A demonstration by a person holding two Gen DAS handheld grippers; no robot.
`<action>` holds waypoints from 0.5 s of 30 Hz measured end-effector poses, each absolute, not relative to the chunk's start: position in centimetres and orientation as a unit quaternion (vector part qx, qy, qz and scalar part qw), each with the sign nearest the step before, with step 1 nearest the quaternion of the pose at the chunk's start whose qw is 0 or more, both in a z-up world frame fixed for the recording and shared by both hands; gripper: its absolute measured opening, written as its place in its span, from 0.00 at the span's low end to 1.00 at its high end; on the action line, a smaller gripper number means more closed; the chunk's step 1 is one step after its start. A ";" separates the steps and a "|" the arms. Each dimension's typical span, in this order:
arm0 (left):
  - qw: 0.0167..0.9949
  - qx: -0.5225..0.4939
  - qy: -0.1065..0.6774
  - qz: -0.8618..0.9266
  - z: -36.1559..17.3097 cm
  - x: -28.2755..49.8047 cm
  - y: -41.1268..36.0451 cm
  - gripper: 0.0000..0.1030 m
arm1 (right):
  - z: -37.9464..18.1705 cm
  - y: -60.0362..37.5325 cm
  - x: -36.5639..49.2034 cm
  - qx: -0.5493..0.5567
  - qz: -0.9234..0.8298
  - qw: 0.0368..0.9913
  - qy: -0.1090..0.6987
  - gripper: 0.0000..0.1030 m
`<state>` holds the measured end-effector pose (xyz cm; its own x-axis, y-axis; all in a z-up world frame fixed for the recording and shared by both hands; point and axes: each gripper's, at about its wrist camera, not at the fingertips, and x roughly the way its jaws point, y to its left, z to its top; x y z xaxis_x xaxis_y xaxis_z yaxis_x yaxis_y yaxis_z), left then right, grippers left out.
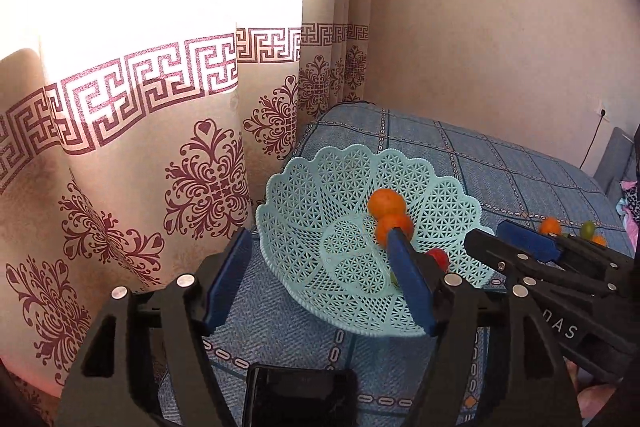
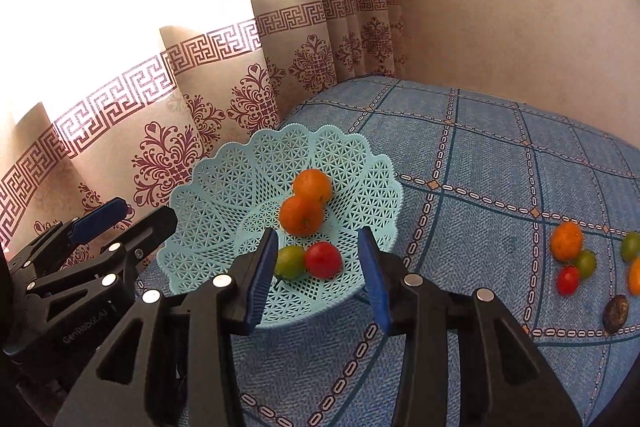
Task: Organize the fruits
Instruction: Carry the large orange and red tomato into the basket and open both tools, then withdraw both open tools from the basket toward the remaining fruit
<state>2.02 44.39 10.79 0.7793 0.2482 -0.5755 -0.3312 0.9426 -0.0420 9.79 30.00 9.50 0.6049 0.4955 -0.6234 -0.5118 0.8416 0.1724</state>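
basket (image 2: 224, 187) holds four fruits

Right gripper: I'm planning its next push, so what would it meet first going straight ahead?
Probably the red tomato inside the pale-blue lattice plastic basket, centred between the open right gripper's blue pads; depth is uncertain.

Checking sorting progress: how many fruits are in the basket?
4 in the basket: two oranges stacked mid-basket, a green fruit and a red one in front. None seem hidden.
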 end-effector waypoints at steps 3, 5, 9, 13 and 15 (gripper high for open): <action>0.939 -0.078 0.295 0.158 10.8 1.9 44.8 0.69 | 9.4 29.4 9.6 -0.006 0.276 0.897 0.344 0.43; 0.939 -0.080 0.295 0.159 10.9 1.9 44.9 0.72 | 9.4 28.9 9.5 -0.002 0.272 0.900 0.342 0.49; 0.940 -0.079 0.290 0.160 11.2 1.8 44.5 0.77 | 9.3 27.8 9.1 0.003 0.263 0.903 0.340 0.51; 0.941 -0.077 0.288 0.158 11.4 1.7 44.0 0.81 | 9.1 26.4 9.0 0.016 0.252 0.905 0.343 0.52; 0.942 -0.076 0.288 0.157 11.4 1.7 43.7 0.82 | 9.0 25.8 9.0 0.022 0.247 0.906 0.344 0.52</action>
